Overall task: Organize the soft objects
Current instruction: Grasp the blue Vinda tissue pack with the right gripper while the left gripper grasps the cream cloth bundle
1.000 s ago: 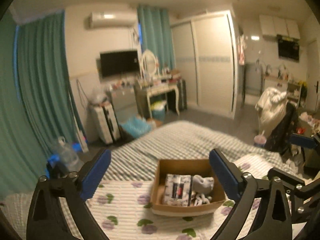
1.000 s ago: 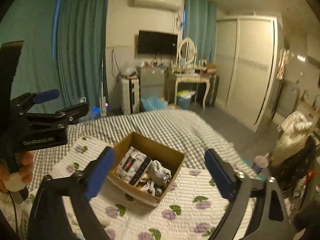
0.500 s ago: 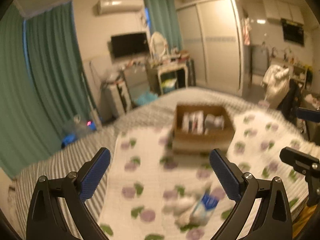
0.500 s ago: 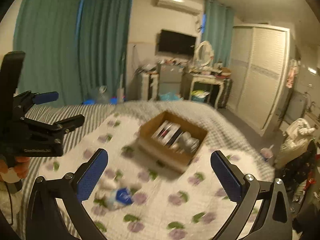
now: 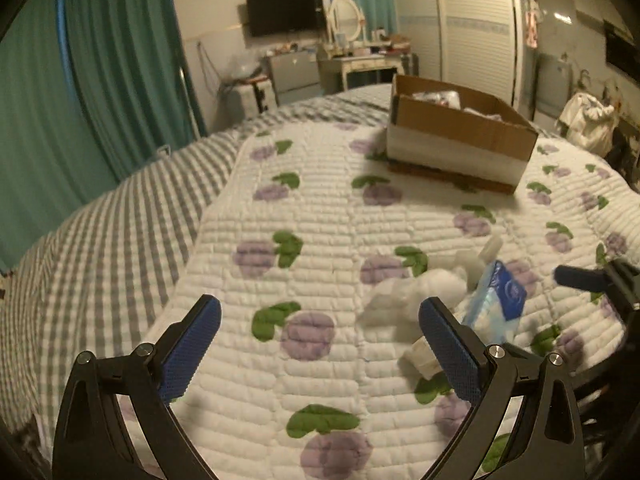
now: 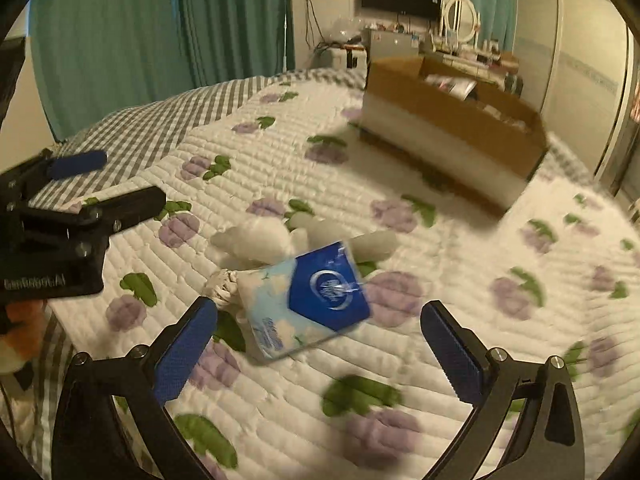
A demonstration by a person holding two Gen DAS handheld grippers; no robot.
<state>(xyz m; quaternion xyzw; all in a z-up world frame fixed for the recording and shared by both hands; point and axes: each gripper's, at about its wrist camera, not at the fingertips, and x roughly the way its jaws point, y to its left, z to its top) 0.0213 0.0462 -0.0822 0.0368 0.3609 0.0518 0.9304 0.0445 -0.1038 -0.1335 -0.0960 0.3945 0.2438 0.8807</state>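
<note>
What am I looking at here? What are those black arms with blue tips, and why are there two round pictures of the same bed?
There is no robot here. A person holds a hand tool in each hand, and each tool has two fingers with blue pads and a wide-angle camera looking out along them. That is why each picture is round and shows a pair of fingers at the bottom.

One picture comes from the left gripper, the other from the right gripper. Both are open and hold nothing. Each also shows at the edge of the other's view.

They point at a quilt printed with purple flowers. On it lie a blue and white packet and some white soft things right behind it, too blurred to name. Farther back stands a cardboard box with a few items already inside.
</note>
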